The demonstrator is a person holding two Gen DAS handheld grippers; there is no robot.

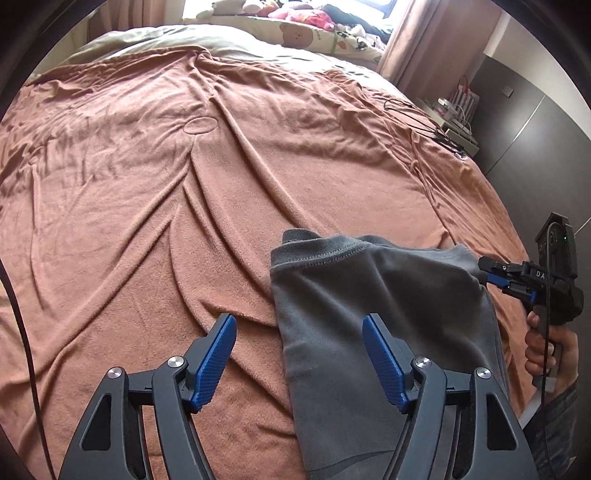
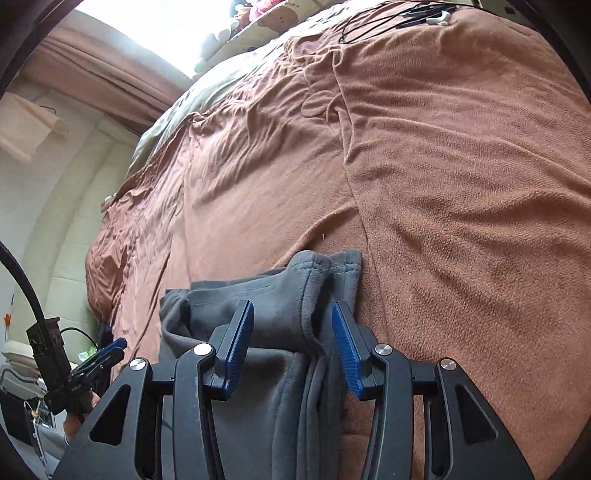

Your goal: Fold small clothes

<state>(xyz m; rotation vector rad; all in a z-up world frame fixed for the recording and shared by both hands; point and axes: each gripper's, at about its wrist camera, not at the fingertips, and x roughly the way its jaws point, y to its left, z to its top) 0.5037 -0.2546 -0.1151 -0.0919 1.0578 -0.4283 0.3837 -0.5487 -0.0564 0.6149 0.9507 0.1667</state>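
Grey garment on a bed under a rumpled brown blanket (image 1: 184, 192).
Pink curtains (image 1: 413, 33) and pillows (image 1: 317, 33) lie beyond; black cables (image 1: 424, 122) sit near the far edge. The garment (image 1: 369, 302) lies at the near edge. Left gripper (image 1: 299, 332): fingers wide, holding nothing, one over the cloth. Right gripper (image 2: 293, 317): fingers half-open astride a raised fold, not pinching.
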